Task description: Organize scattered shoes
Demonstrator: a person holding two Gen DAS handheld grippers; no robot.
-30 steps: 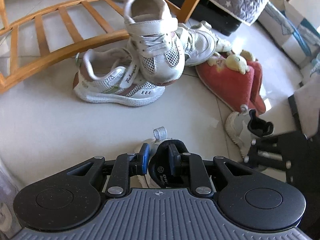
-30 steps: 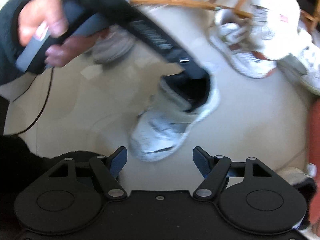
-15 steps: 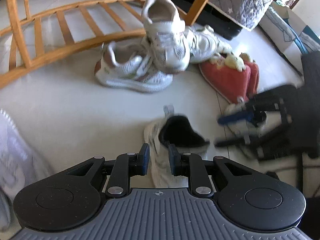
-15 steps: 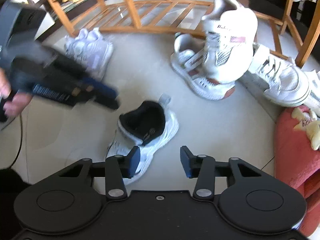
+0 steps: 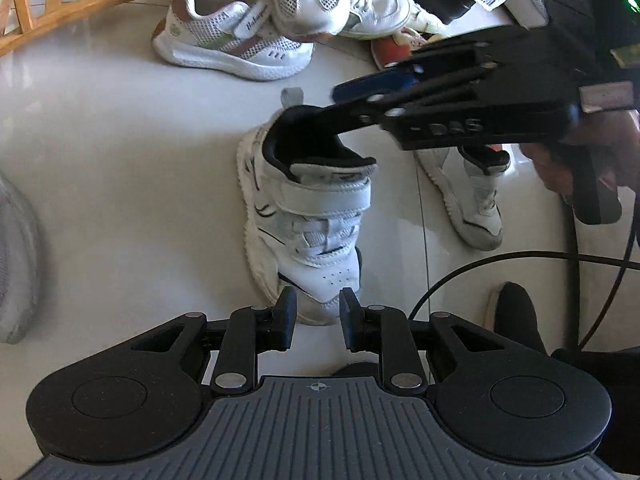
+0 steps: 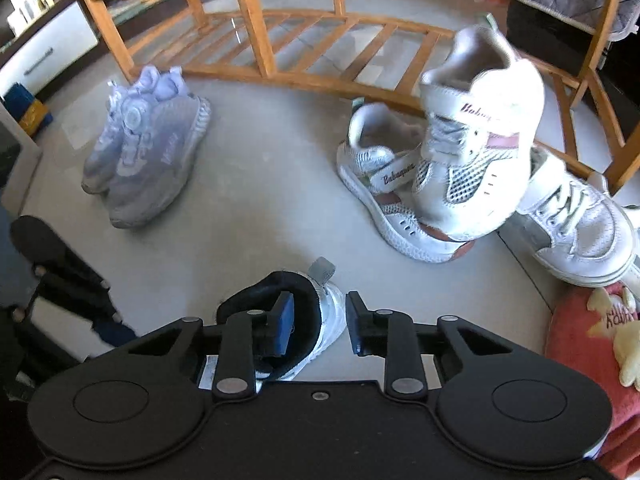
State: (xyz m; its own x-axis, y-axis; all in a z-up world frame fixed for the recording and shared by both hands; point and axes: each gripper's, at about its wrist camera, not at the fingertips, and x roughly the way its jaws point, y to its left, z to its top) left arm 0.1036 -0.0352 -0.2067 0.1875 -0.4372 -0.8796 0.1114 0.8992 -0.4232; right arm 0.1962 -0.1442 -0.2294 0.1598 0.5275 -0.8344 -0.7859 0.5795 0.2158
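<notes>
The left gripper point(image 5: 315, 304) sat at the bottom centre of its own view. Its black jaws were narrowly apart and opening, with nothing between them. Just beyond their tips lay the toe of a white strap-fastened sneaker with a black padded lining point(image 5: 316, 216), standing on its sole on the pale glossy tiled floor point(image 5: 120, 180) in the middle of that frame, toe towards the camera.

The right gripper point(image 6: 320, 308) reached in from the right of the left-wrist view, carried by a person's hand point(image 5: 560, 168). In its own view its blue-padded left finger point(image 6: 285, 320) was inside the sneaker's black collar and the other finger was outside the shoe. The jaws were closing with the collar's side wall between them; whether the pads already pressed on it could not be made out.

A matching white sneaker point(image 5: 476, 208) lay to the right of the first, partly behind the right gripper. A thin black cable point(image 5: 500, 260) curved across the lower right.

In the right-wrist view, a white mesh sneaker with pink-brown trim point(image 6: 384, 184) rested right of centre, and its twin point(image 6: 476, 168) stood tilted, toe down, on top of it. A white lace-up leather trainer point(image 6: 580, 224) lay just beside them, and a red plush slipper point(image 6: 580, 340) filled the lower right edge. A pair of lilac dial-fastened sneakers point(image 6: 148, 152) sat together at the left. A slatted orange wooden frame point(image 6: 304, 40) crossed the top.
</notes>
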